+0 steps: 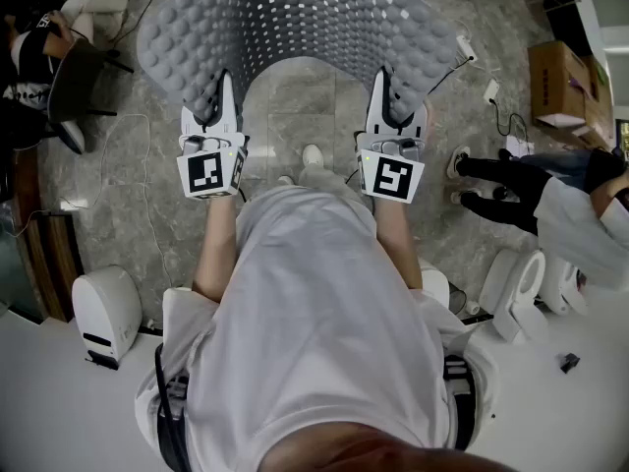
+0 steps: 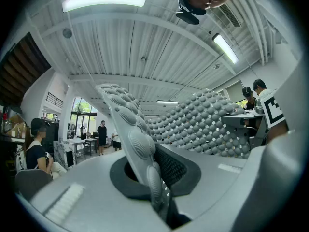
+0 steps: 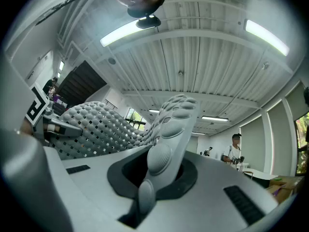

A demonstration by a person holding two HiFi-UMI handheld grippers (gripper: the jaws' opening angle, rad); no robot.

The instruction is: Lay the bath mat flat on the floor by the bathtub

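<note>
A grey bath mat (image 1: 305, 18) with rows of round bumps and small holes hangs in the air between my two grippers, arching above a marble floor. My left gripper (image 1: 218, 101) is shut on the mat's left edge, and my right gripper (image 1: 386, 96) is shut on its right edge. In the left gripper view the mat's edge (image 2: 140, 149) runs up out of the closed jaws and the mat curves away right. The right gripper view shows the other edge (image 3: 166, 144) pinched in the jaws, with the mat sweeping off to the left. No bathtub is in view.
Marble floor tiles (image 1: 295, 116) lie below the mat. Cables (image 1: 128, 165) trail across the floor at left. A person's legs (image 1: 501, 180) stand at the right, cardboard boxes (image 1: 560, 82) behind them. A white device (image 1: 103, 313) sits at lower left, another (image 1: 516, 288) at lower right.
</note>
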